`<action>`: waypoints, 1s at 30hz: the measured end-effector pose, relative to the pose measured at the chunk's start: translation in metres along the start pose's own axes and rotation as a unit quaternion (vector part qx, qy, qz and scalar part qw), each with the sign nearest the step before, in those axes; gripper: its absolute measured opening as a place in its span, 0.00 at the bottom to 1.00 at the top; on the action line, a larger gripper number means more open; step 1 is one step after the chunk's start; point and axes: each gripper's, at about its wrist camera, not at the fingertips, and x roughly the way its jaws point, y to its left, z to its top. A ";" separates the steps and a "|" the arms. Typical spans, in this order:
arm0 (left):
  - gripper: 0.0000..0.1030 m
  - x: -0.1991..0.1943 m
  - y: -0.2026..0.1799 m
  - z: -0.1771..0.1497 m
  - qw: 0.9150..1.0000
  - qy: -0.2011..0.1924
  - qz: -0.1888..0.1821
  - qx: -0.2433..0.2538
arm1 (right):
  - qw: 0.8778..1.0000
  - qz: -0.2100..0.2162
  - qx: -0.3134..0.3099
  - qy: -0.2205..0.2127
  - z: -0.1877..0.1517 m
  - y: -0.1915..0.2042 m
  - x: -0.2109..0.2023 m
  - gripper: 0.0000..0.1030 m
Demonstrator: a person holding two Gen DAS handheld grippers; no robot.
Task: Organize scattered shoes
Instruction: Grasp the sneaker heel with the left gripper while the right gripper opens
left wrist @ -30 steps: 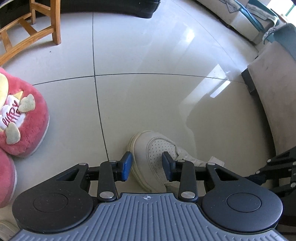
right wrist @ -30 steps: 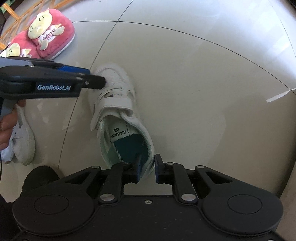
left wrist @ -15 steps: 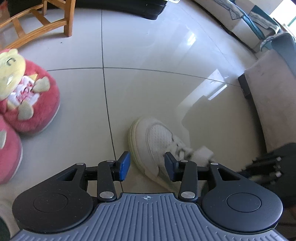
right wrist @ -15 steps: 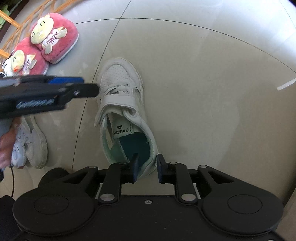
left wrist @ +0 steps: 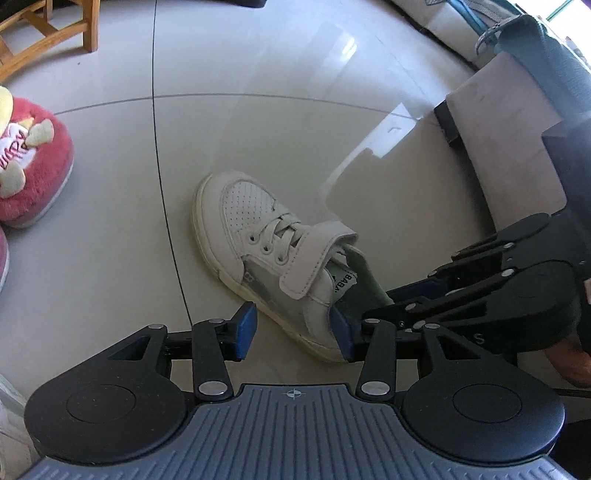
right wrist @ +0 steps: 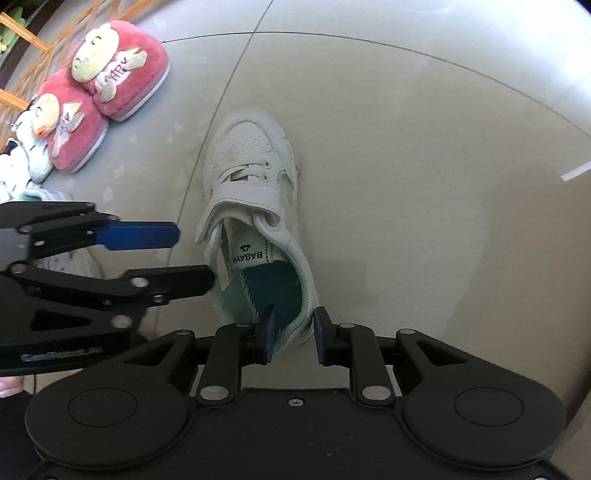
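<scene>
A white child's sneaker [left wrist: 258,236] with a strap lies upright on the tiled floor, toe pointing away [right wrist: 251,155]. My right gripper [right wrist: 294,334] straddles the heel wall. One pad is inside the shoe and one outside, with a thin gap at the outer pad; it is open. From the left wrist it shows at the heel [left wrist: 380,304]. My left gripper [left wrist: 291,330] hovers by the shoe's near side, and its jaws are opening. The shoe's side sits just inside its right pad, unpinched. In the right wrist view it [right wrist: 194,258] hangs left of the shoe.
Two pink plush slippers [right wrist: 122,85] [right wrist: 70,147] sit side by side at the far left, one also at the left wrist view's edge [left wrist: 33,166]. More white shoes [right wrist: 70,262] lie behind my left gripper. A wooden chair [left wrist: 88,26] and grey furniture [left wrist: 517,147] border the floor.
My left gripper drew back from the toe toward the shoe's heel side and its jaws widened. The right gripper's pads spread a little at the heel.
</scene>
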 end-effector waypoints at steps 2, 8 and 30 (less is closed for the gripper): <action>0.44 0.002 -0.001 0.000 1.000 0.001 0.004 0.001 | 1.000 0.011 0.003 0.001 0.002 0.002 0.001 0.24; 0.41 0.011 -0.002 0.000 1.000 0.014 0.010 0.000 | 1.000 0.014 -0.010 -0.005 0.008 0.009 0.003 0.24; 0.26 -0.008 0.022 0.015 0.995 -0.004 0.099 -0.007 | 0.998 -0.010 -0.054 -0.043 0.004 0.000 -0.002 0.25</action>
